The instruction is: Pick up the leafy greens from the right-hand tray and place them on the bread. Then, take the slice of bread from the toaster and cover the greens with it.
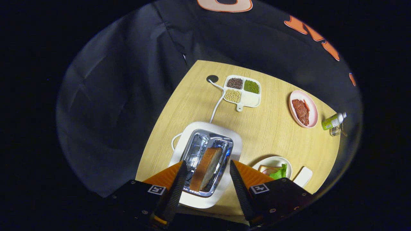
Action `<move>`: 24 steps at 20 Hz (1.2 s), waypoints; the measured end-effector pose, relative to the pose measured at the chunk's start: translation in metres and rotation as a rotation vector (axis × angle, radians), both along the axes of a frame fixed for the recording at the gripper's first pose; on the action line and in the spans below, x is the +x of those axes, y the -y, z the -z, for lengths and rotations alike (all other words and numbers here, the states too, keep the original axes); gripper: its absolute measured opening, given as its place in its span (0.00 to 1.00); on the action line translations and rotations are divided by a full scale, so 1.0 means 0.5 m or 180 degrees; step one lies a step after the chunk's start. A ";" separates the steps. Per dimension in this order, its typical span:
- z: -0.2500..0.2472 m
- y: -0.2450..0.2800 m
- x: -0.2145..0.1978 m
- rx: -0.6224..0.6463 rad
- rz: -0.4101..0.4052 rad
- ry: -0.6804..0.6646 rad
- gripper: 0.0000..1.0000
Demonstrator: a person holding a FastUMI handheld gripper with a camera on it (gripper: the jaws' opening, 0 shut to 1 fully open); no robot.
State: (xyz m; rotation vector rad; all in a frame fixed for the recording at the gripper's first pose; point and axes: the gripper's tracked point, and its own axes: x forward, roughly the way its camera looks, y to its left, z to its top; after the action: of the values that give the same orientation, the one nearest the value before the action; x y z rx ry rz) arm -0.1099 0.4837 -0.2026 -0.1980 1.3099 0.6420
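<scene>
Bread slice [206, 168]: upright in toaster [205, 160], between your fingers, untouched. Your tool [207, 171] is spread wide, holding nothing, straddling the slice for a likely grip. Greens [280, 172] lie on bread in the plate [273, 160] beside it.

Bread slice [206, 167] upright in toaster [207, 150]; greens [280, 172] on bread.

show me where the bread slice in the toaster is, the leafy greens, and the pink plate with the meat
bread slice [207, 166]: gripper view, broad face, between the open gripper [207, 175] fingers.
leafy greens [280, 172]: gripper view, middle of the leaf on the bowl.
pink plate [313, 110]: gripper view, bare rim beside the meat.
</scene>
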 end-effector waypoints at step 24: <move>-0.106 0.148 0.028 0.1132 0.0385 -0.0172 0.13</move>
State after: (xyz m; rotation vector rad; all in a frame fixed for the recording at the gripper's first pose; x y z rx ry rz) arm -0.0957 0.4097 -0.1497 0.1884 1.2267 0.7684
